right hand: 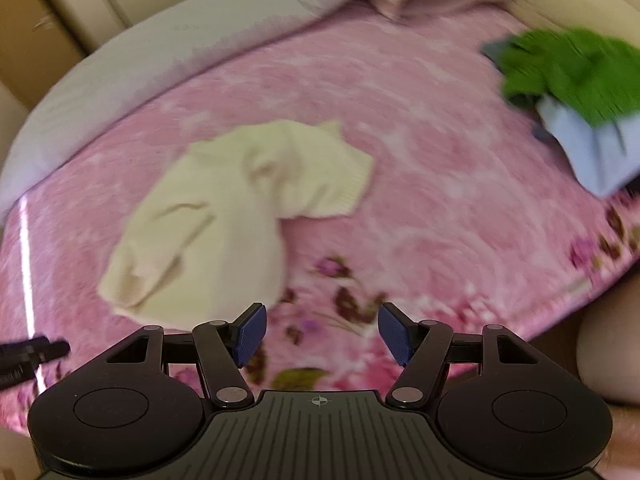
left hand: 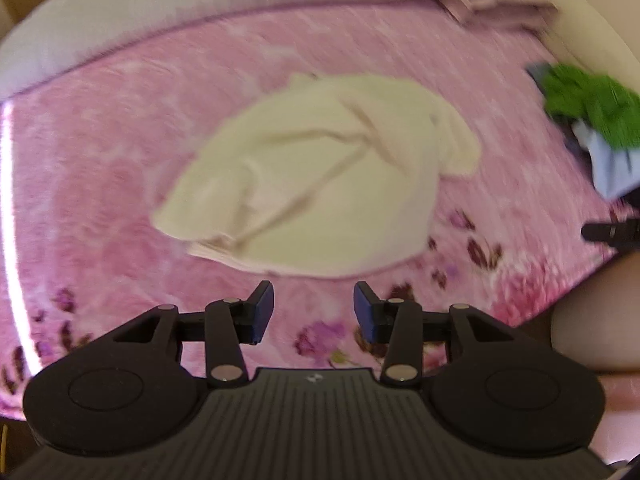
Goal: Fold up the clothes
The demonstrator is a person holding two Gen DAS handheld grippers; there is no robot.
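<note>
cream garment [left hand: 316, 176] lies mid pink floral bedspread [left hand: 120, 160], bunched, one end doubled over, creased, not neat fold. green and blue clothes [right hand: 576, 100] heaped at right edge, loose. fits either rough half-fold under way or garment just dropped for folding. left gripper [left hand: 314, 312] and right gripper [right hand: 319, 335] both gape wide, hold nothing, hover near garment's near edge. motion blur hides seams, sleeves, garment type; heap cut off by frame.

- left gripper [left hand: 314, 312]: black linkage arms, silver pivot screws, blue ribbed pads [left hand: 264, 312]
- right gripper [right hand: 322, 334]: same build, ribbed black base, crosshair mark
</note>
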